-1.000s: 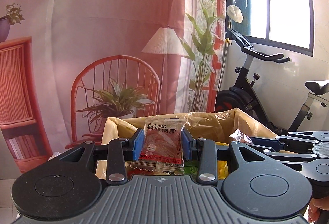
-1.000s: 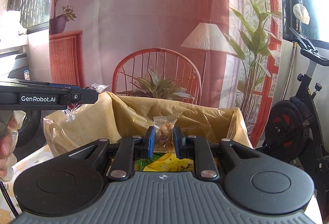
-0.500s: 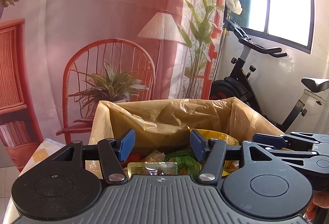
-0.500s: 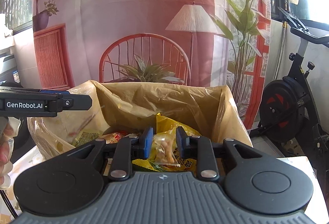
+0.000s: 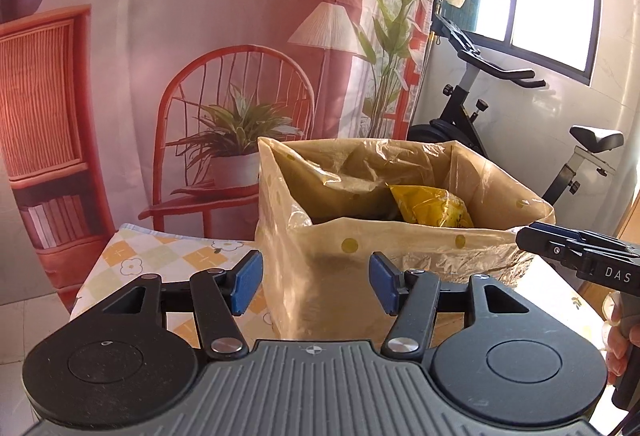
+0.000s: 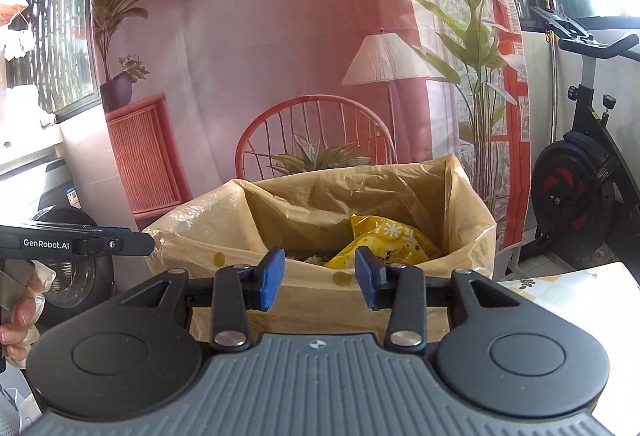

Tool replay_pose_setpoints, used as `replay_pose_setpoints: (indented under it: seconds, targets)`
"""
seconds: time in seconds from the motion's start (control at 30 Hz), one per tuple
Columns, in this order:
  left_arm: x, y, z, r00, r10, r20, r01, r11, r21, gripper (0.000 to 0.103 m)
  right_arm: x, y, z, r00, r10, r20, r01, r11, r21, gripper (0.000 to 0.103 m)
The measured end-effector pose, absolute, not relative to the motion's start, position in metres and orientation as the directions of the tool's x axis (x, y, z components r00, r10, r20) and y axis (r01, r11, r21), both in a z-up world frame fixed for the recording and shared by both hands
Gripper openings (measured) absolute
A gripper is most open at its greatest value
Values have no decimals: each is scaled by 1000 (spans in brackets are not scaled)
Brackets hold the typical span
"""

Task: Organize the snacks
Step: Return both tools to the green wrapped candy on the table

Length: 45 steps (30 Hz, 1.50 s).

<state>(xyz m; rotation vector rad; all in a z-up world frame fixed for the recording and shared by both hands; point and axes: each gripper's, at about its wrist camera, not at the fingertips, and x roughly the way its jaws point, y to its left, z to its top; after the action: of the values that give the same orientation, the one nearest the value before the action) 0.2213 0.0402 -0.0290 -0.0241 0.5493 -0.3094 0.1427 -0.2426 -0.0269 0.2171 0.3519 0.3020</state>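
Both packets are gone from our grips now. A second ago our left gripper [image 5: 316, 288] pinched a red printed sachet and our right gripper [image 6: 318, 282] a small clear packet of nuts; half a second ago the left had already let go while the right hung on. Now both sets of fingers stand spread, nothing between the blue pads [image 5: 246, 282], and both have drawn back from over the box [image 5: 360, 276] to its near side.

The box is a squared carton lined with a thin, crinkly translucent yellow bag [image 6: 320, 196], dotted with darker gold spots and folded out over the rim. Inside, against the far right wall, a glossy yellow snack pouch [image 6: 384, 240] sits puffed and creased, with white snowflake prints showing from the right wrist. We see scraps of other wrappers just beside it, low in the box, but the two released packets we cannot pick out.

The box stands toward the far edge of the surface [image 5: 160, 260], which wears a soft cloth checked in orange and pale green with little white flowers. Off the right edge of the left view, the right gripper's black finger comes in level with the box rim. Behind hangs a printed pink backdrop [image 5: 200, 16], and an exercise bike [image 6: 580, 196] stands at right.
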Motion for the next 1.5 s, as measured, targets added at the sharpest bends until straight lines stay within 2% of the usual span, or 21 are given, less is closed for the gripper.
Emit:
replay_pose_setpoints:
  seconds: [0.17, 0.27, 0.57, 0.63, 0.77, 1.03, 1.27, 1.37, 1.43, 1.5]
  targets:
    - [209, 52, -53, 791, -268, -550, 274, 959, -74, 61, 120, -230, -39, 900, 330, -284, -231, 915, 331, 45]
    - [206, 56, -77, 758, -272, -592, 267, 959, -97, 61, 111, -215, -52, 887, 345, -305, -240, 912, 333, 45]
    - [207, 54, -124, 694, -287, -660, 285, 952, -114, 60, 124, -167, -112, 755, 408, -513, -304, 912, 276, 46]
    - [211, 55, -129, 688, -278, -670, 276, 955, -114, 60, 134, -156, -124, 715, 419, -559, -327, 908, 262, 53]
    - [214, 55, -139, 685, -266, -678, 264, 958, -109, 60, 153, -133, -144, 669, 405, -623, -340, 912, 227, 79]
    - [225, 51, -155, 678, -255, -690, 247, 962, -112, 60, 175, -107, -176, 586, 344, -734, -354, 923, 150, 79]
    - [236, 45, -175, 636, -291, -715, 273, 951, -145, 60, 157, -140, -181, 612, 316, -725, -303, 940, 155, 76]
    - [240, 38, -187, 602, -323, -730, 280, 942, -186, 60, 151, -152, -181, 627, 290, -723, -295, 947, 124, 66]
    - [242, 32, -195, 582, -339, -739, 281, 937, -208, 60, 149, -153, -180, 625, 310, -717, -323, 938, 124, 64]
    - [243, 27, -200, 571, -349, -743, 278, 934, -225, 60, 148, -153, -180, 624, 328, -710, -348, 929, 124, 57]
